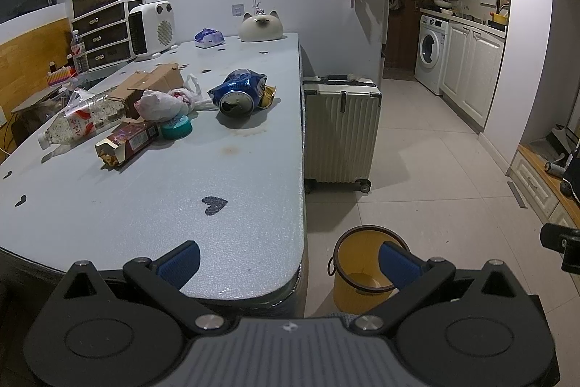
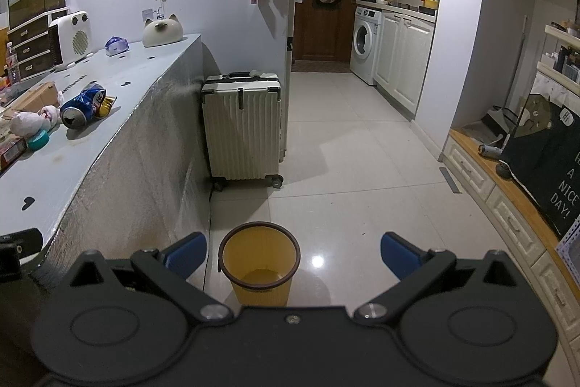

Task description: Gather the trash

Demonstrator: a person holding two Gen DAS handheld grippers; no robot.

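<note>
Trash lies on the pale blue table [image 1: 152,205]: a crushed blue can [image 1: 237,93], a clear plastic bottle [image 1: 81,118], a torn snack box [image 1: 125,142], a white plastic bag [image 1: 163,102], a teal lid [image 1: 176,127] and a cardboard box [image 1: 152,82]. A yellow bin [image 2: 259,260] stands on the floor beside the table's near end, its inside bare. My left gripper [image 1: 290,263] is open over the table's near corner, far short of the trash. My right gripper [image 2: 293,254] is open above the bin. The can [image 2: 81,109] also shows at the left of the right wrist view.
A white suitcase [image 1: 340,129] stands against the table's right side. At the table's far end sit a heater [image 1: 150,28], a cat-shaped object [image 1: 261,26] and drawers [image 1: 105,35]. Tiled floor [image 2: 362,169] runs toward a washing machine [image 2: 366,42]; a low cabinet [image 2: 507,198] lines the right wall.
</note>
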